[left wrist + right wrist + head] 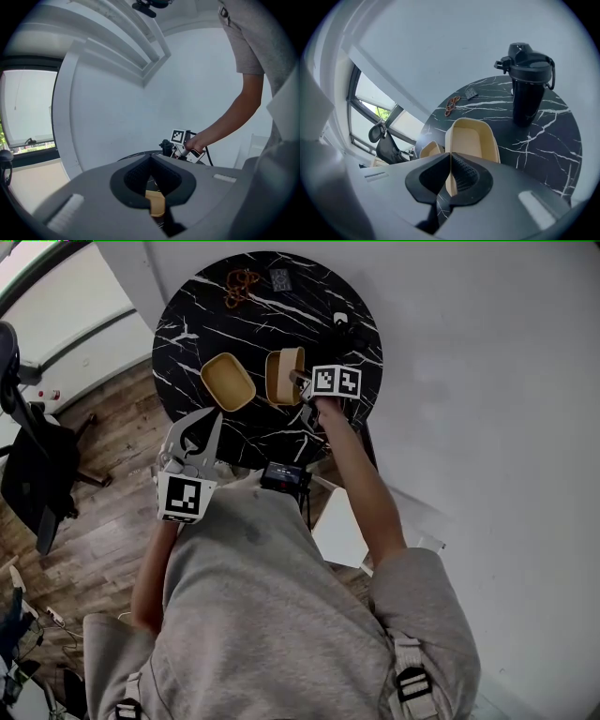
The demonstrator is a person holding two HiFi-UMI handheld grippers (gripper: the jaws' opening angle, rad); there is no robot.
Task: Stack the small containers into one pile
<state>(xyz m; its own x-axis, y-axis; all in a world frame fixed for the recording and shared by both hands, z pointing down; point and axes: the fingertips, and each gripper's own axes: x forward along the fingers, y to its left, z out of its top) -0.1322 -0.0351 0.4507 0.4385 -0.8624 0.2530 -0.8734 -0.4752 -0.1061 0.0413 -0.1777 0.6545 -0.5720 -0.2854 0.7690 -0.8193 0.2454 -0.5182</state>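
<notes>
Two shallow tan oblong containers are on the round black white-veined marble counter (pixel 281 329). There is also one tall black lidded bottle (pixel 528 89), one coil of orange-brown cord (pixel 241 285) and one small grey square card (pixel 279 278). There are two tongs, one in each hand.

The right tongs (pixel 450 161) are pressed onto the near wall of the first tan container (pixel 471 140), pinching it between the pads. In the head view this container (pixel 284 376) is tipped up on its edge, its hollow facing the second tan container (pixel 228 382). The right tongs (pixel 302 381) grip it on the side away from the second container. The second container lies flat and open-side up on the counter, just beside the held one but apart from it.

The left tongs (pixel 208 423) hang at the counter's near edge, close to the flat container's near end. In the left gripper view the left tongs (pixel 150 164) have their pads pressed together, with nothing pinched between them. A sliver of tan shows through the gap under the pads. Whether the left tongs touch the flat container cannot be made out.

In the head view the bottle is only a dark shape beyond the right hand. In the right gripper view the right tongs cover most of the flat container (pixel 430 150). A black office chair (pixel 33 465) on the wooden floor is cut off at the left edge.
</notes>
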